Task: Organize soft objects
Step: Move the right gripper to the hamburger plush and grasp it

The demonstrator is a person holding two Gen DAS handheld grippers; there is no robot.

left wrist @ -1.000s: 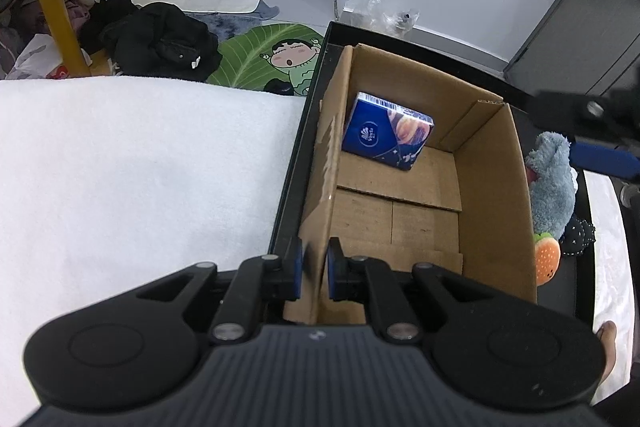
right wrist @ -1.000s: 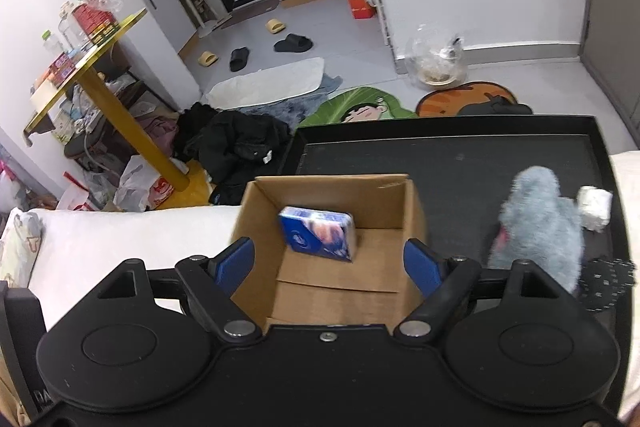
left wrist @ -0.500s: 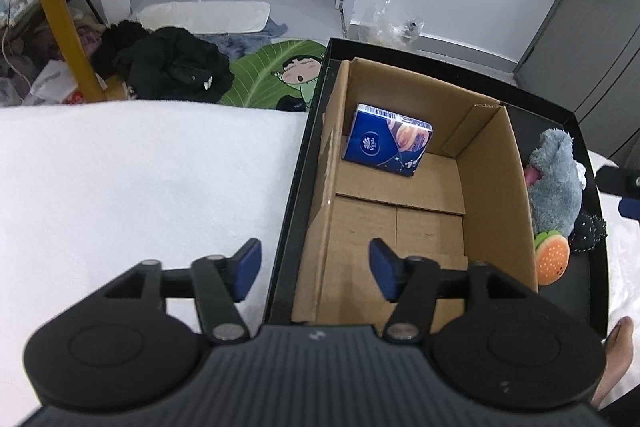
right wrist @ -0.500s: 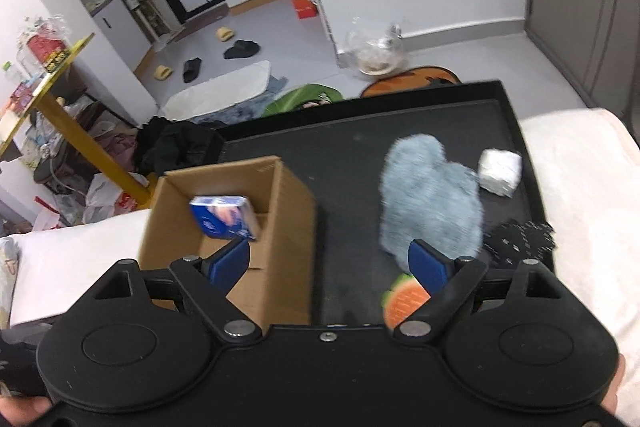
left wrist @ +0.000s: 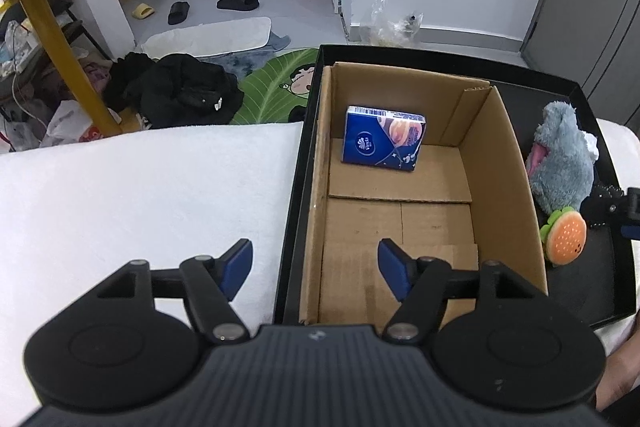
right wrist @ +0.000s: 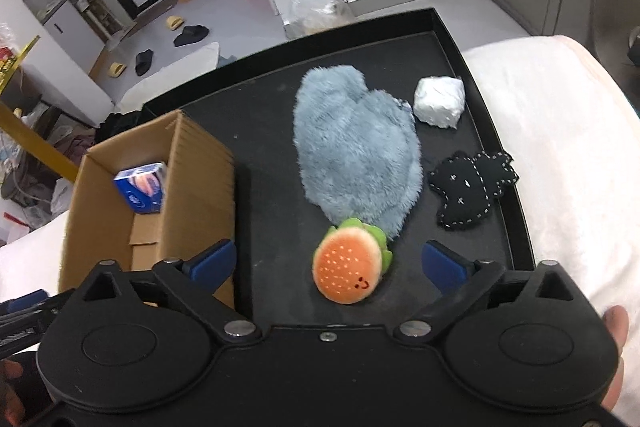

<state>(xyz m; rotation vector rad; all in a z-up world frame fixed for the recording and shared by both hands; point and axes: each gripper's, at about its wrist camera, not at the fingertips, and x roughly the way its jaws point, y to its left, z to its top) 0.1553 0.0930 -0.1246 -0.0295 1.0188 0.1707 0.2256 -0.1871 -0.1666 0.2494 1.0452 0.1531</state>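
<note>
L wrist: left gripper (left wrist: 315, 263) spread wide, holding nothing, over near left wall of cardboard box (left wrist: 508, 195); blue tissue pack (left wrist: 383, 137) inside at far end.
R wrist: right gripper (right wrist: 329, 262) spread, nothing gripped, burger plush (right wrist: 347, 264) between fingers; grey plush (right wrist: 356, 151) touching behind it, black plush (right wrist: 472, 189) + white wad (right wrist: 439, 101) on black tray (right wrist: 506, 163).

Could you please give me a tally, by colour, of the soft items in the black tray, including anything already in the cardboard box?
Blue: 1, tissue pack in the cardboard box
Grey-blue: 1, plush toy
Orange: 1, burger plush
White: 1, wrapped bundle
Black: 1, stitched plush
Total: 5
</note>
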